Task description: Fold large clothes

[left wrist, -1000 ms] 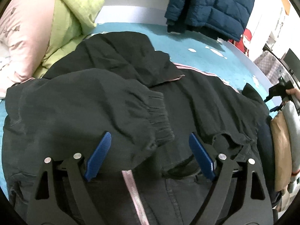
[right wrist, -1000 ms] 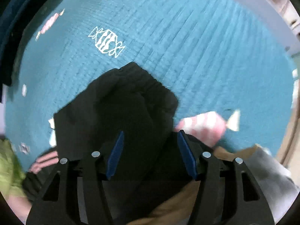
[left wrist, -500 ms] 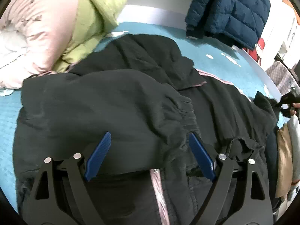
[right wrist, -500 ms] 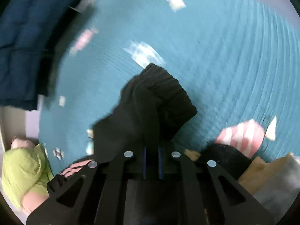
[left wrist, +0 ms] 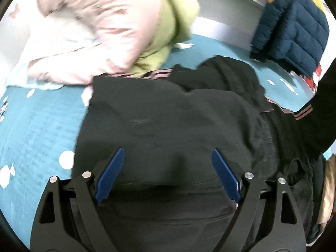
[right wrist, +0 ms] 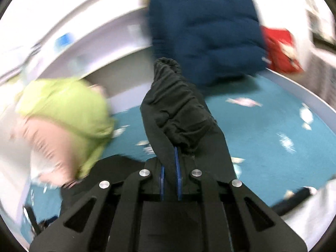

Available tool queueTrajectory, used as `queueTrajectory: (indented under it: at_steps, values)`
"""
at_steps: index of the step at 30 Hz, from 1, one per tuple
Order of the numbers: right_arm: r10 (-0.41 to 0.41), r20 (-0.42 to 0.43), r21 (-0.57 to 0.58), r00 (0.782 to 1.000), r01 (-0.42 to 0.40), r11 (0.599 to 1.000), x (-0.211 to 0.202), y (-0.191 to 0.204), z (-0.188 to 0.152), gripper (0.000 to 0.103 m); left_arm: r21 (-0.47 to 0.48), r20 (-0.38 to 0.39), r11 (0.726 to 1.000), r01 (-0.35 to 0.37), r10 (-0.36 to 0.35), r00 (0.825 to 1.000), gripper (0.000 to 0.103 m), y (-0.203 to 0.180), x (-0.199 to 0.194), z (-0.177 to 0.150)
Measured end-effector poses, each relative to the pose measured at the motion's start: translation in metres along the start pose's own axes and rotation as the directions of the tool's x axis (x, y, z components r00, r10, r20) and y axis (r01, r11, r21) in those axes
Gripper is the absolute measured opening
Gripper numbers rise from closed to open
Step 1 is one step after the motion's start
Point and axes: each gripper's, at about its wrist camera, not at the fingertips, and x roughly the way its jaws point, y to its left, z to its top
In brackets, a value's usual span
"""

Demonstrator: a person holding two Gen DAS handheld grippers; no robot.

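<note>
Two grippers: right gripper (right wrist: pixel 169 161) pinches black jacket (left wrist: pixel 168 121) cuff, sleeve lifted above teal bedspread (left wrist: pixel 40 126). Left gripper (left wrist: pixel 166 168) spread wide over jacket body lying on bedspread, pads not pressing.

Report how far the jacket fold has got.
Done: one sleeve lies folded across the black jacket. In hand: the right gripper is shut on the other sleeve's cuff, lifted off the bed. Left: laying it over and folding the body; the left gripper is open.
</note>
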Motion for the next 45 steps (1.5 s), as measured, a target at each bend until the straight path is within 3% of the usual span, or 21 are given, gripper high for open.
queueTrajectory:
  at_steps: [4, 9, 13, 16, 19, 20, 21, 25, 28, 32, 35, 37, 38, 40, 42, 43, 45]
  values:
    - [0.11, -0.057, -0.151, 0.992, -0.117, 0.981, 0.038, 0.109, -0.044, 0.008, -0.027, -0.011, 1.0, -0.013, 0.013, 1.0, 0.086, 0.028, -0.006, -0.005]
    - [0.063, -0.183, -0.352, 0.981, -0.125, 0.927, 0.101, 0.217, -0.133, 0.008, -0.061, -0.028, 0.997, -0.038, 0.036, 0.999, 0.086, 0.059, -0.007, -0.011]
    - [-0.01, -0.247, -0.416, 0.969, -0.096, 0.904, 0.137, 0.259, -0.186, 0.009, -0.079, -0.04, 0.996, -0.046, 0.043, 0.998, 0.086, 0.076, -0.007, -0.013]
    - [-0.105, -0.282, -0.498, 0.954, -0.052, 0.866, 0.162, 0.277, -0.214, 0.016, -0.087, -0.044, 0.995, -0.049, 0.045, 0.998, 0.086, 0.084, -0.007, -0.014]
    - [-0.123, -0.337, -0.54, 0.933, -0.084, 0.838, 0.171, 0.282, -0.23, 0.04, -0.094, -0.049, 0.994, -0.047, 0.043, 0.998, 0.086, 0.088, -0.008, -0.012]
    - [-0.091, -0.34, -0.531, 0.936, -0.111, 0.84, 0.166, 0.282, -0.23, 0.053, -0.097, -0.044, 0.994, -0.046, 0.042, 0.998, 0.086, 0.088, -0.01, -0.011]
    - [-0.058, -0.348, -0.509, 0.936, -0.137, 0.85, 0.16, 0.281, -0.228, 0.06, -0.1, -0.039, 0.994, -0.045, 0.042, 0.998, 0.086, 0.088, -0.012, -0.011]
    - [0.068, -0.341, -0.408, 0.937, -0.213, 0.888, 0.126, 0.276, -0.21, 0.063, -0.114, -0.005, 0.993, -0.032, 0.031, 0.999, 0.086, 0.083, -0.028, -0.004]
    - [0.091, -0.287, -0.387, 0.954, -0.203, 0.9, 0.102, 0.265, -0.198, 0.064, -0.112, 0.024, 0.994, -0.016, 0.019, 1.0, 0.09, 0.072, -0.042, 0.004]
    - [0.143, -0.211, -0.301, 0.967, -0.204, 0.932, 0.069, 0.222, -0.169, 0.064, -0.095, 0.025, 0.995, 0.038, -0.036, 0.999, 0.09, 0.04, -0.038, 0.018]
    - [0.137, -0.225, -0.188, 0.965, -0.181, 0.965, 0.073, 0.178, -0.15, 0.064, -0.064, 0.015, 0.993, 0.104, -0.103, 0.995, 0.09, 0.003, -0.025, 0.026]
    - [0.147, -0.256, -0.044, 0.955, -0.164, 0.986, 0.085, 0.135, -0.141, 0.051, -0.04, -0.005, 0.985, 0.166, -0.166, 0.986, 0.09, -0.029, -0.012, 0.032]
    - [0.156, -0.269, 0.005, 0.95, -0.161, 0.987, 0.09, 0.121, -0.139, 0.036, -0.02, -0.011, 0.977, 0.211, -0.211, 0.977, 0.09, -0.049, -0.006, 0.035]
    - [0.17, -0.308, 0.122, 0.936, -0.138, 0.983, 0.108, 0.087, -0.14, 0.019, 0.008, -0.034, 0.962, 0.272, -0.272, 0.962, 0.09, -0.075, 0.006, 0.038]
    - [0.183, -0.339, 0.194, 0.923, -0.122, 0.973, 0.12, 0.066, -0.144, 0.013, 0.022, -0.074, 0.945, 0.326, -0.324, 0.943, 0.09, -0.098, 0.023, 0.037]
    - [0.195, -0.366, 0.212, 0.91, -0.123, 0.97, 0.126, 0.06, -0.148, 0.013, 0.041, -0.103, 0.949, 0.312, -0.307, 0.946, 0.09, -0.107, 0.033, 0.034]
    - [0.216, -0.449, 0.255, 0.867, -0.107, 0.961, 0.143, 0.049, -0.164, 0.013, 0.083, -0.19, 0.974, 0.211, -0.193, 0.963, 0.089, -0.116, 0.061, 0.024]
